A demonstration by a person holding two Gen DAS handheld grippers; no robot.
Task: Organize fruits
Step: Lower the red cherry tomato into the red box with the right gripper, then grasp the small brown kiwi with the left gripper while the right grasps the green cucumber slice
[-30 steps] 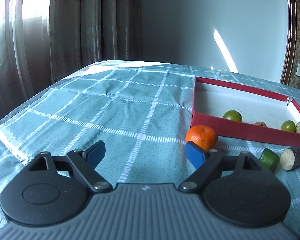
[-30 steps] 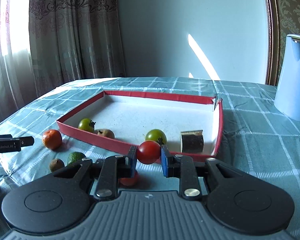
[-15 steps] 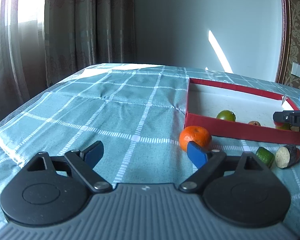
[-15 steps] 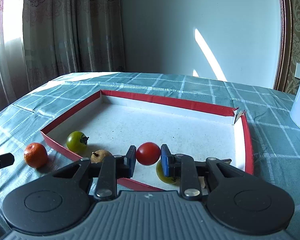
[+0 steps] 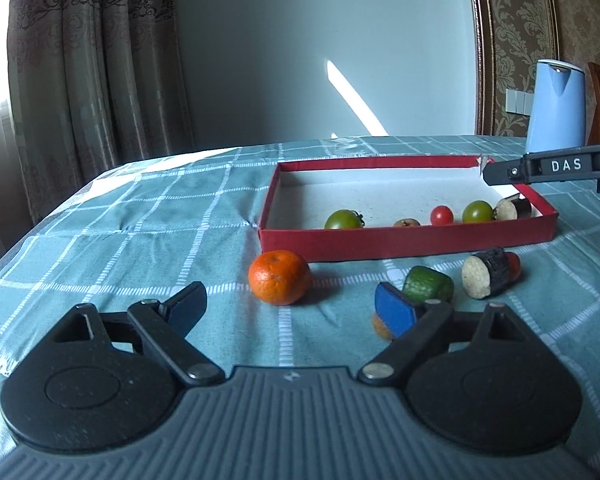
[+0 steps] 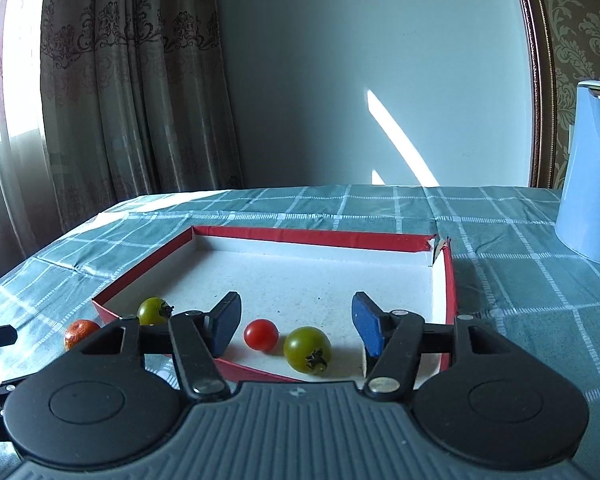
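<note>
A red-walled tray (image 5: 404, 238) (image 6: 312, 236) lies on the checked tablecloth. In it are a red cherry tomato (image 6: 261, 334) (image 5: 442, 215), two green tomatoes (image 6: 307, 349) (image 6: 153, 310), a small brown fruit (image 5: 406, 223) and a dark-skinned cut piece (image 5: 512, 209). My right gripper (image 6: 296, 322) is open and empty, just above the tray's near part, with the red tomato lying between its fingers. My left gripper (image 5: 290, 306) is open and empty, low over the cloth. An orange (image 5: 279, 282) sits just ahead of it, outside the tray.
In front of the tray lie a green cut piece (image 5: 428, 289), a dark-skinned cut piece (image 5: 488, 278) with a red fruit behind it, and a small orange-brown fruit (image 5: 381, 326) under my left gripper's right finger. A blue kettle (image 6: 592, 184) stands at the right. Curtains hang at the left.
My right gripper moved over the tray, opened and let go of the red tomato, which now lies in the tray. My left gripper swung right toward the orange and the cut pieces.
</note>
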